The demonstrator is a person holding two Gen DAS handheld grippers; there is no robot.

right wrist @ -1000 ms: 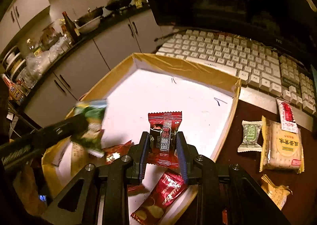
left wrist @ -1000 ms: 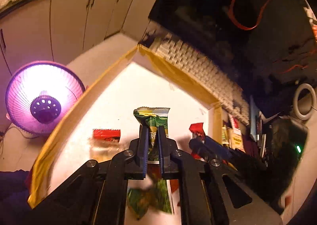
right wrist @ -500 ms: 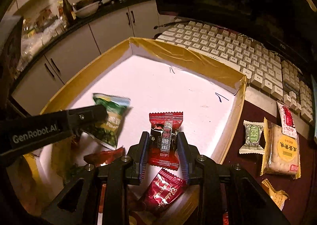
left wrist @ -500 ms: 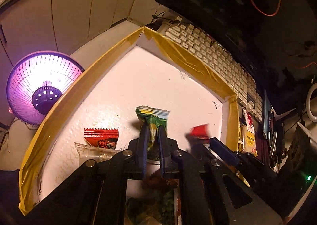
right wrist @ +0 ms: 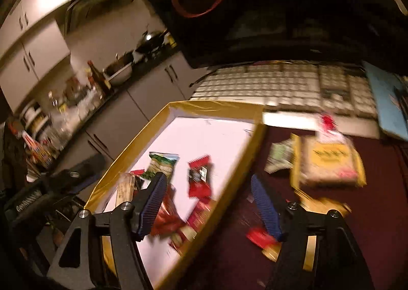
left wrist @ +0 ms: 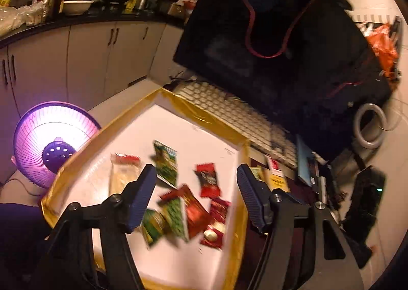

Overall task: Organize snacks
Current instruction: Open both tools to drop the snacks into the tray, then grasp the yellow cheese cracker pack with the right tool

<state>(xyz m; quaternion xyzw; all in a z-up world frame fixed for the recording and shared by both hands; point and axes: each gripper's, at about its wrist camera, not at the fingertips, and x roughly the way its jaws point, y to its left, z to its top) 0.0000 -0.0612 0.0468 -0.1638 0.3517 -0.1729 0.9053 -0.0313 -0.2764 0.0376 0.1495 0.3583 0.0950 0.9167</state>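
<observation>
Left gripper (left wrist: 195,183) spread wide, holding nothing, above white tray with yellow taped rim (left wrist: 199,114). Right gripper (right wrist: 209,200) also spread, empty, straddling tray rim. Green foil snack packet (left wrist: 165,162) and red foil snack packet (left wrist: 207,179) lie flat inside tray, near each other. Yellow biscuit pack (right wrist: 329,162) on dark red table (right wrist: 369,213) beside white keyboard (right wrist: 280,80).

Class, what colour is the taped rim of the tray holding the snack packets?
Yellow-gold: the tray rim shows best in the left wrist view.
</observation>
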